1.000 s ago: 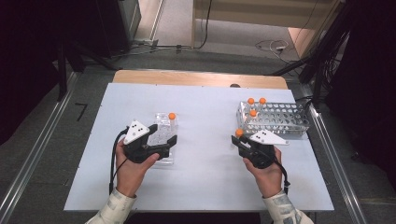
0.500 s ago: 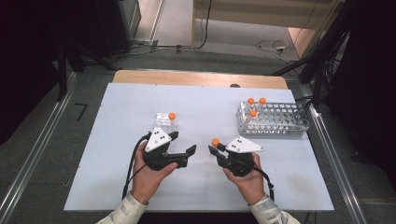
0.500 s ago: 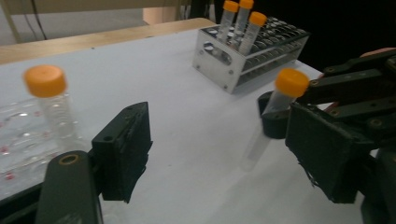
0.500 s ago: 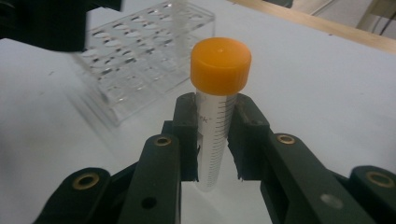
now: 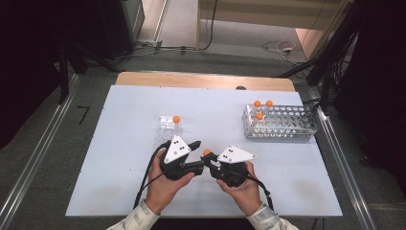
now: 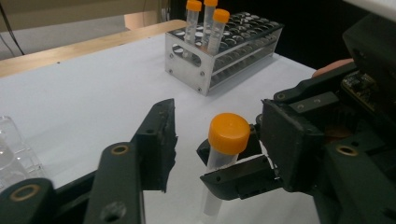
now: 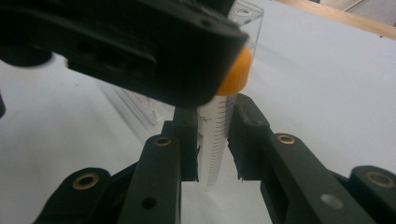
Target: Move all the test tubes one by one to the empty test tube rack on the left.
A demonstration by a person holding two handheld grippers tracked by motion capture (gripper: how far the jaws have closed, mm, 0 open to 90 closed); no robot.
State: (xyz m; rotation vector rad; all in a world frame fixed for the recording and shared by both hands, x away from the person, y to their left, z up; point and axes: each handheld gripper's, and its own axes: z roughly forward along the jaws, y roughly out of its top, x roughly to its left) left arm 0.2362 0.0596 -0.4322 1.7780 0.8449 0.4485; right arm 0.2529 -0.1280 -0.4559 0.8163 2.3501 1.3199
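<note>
Flanking the grippers' tube [image 6: 227, 140]: clear rack [image 5: 167, 127], metal rack [image 5: 281, 122]

Even overhead light; table [image 5: 119, 143] bright, surround dark. Soft shadows under hands. Near left gripper [image 7: 140, 51] blurred in right gripper view.

Your grippers, left [image 5: 200, 146] and right [image 5: 209, 165]: black, pale grey top plates. Tube [image 6: 223, 154] at your 12 o'clock: clear, orange cap, printed graduations. Rack [image 5: 280, 122] at 2 o'clock: silver metal, orange-capped tubes. Table [image 5: 119, 143]: white. Your sleeves [image 5: 131, 221]: light patterned.
</note>
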